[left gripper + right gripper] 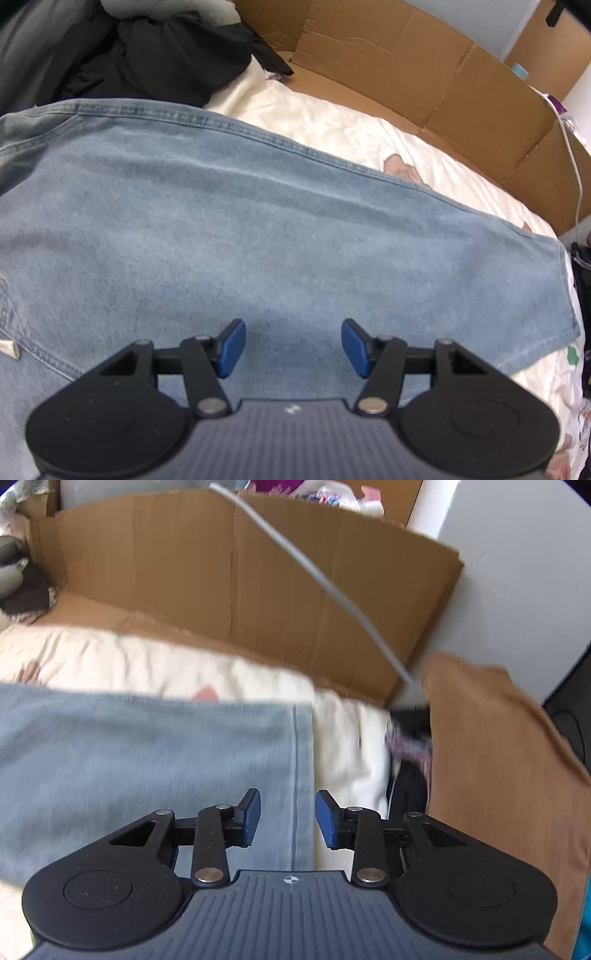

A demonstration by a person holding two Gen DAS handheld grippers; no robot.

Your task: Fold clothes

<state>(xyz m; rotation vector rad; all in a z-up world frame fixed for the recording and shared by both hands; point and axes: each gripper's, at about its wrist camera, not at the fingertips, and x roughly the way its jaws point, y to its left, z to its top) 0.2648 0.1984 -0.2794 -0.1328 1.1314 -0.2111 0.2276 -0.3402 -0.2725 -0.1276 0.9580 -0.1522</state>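
Pale jeans (258,229) lie flat across the bed (351,125).
Hem at three o'clock; both grippers (293,347) (288,819) hover parted, holding nothing.

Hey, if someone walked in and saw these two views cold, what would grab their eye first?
The big light-blue denim garment spread flat over the cream bedsheet, filling most of the left wrist view. Next, the brown cardboard wall standing along the far side of the bed, with a grey cable slanting across it. Both the left hand-held gripper and the right hand-held gripper hang open over the denim, gripping nothing.
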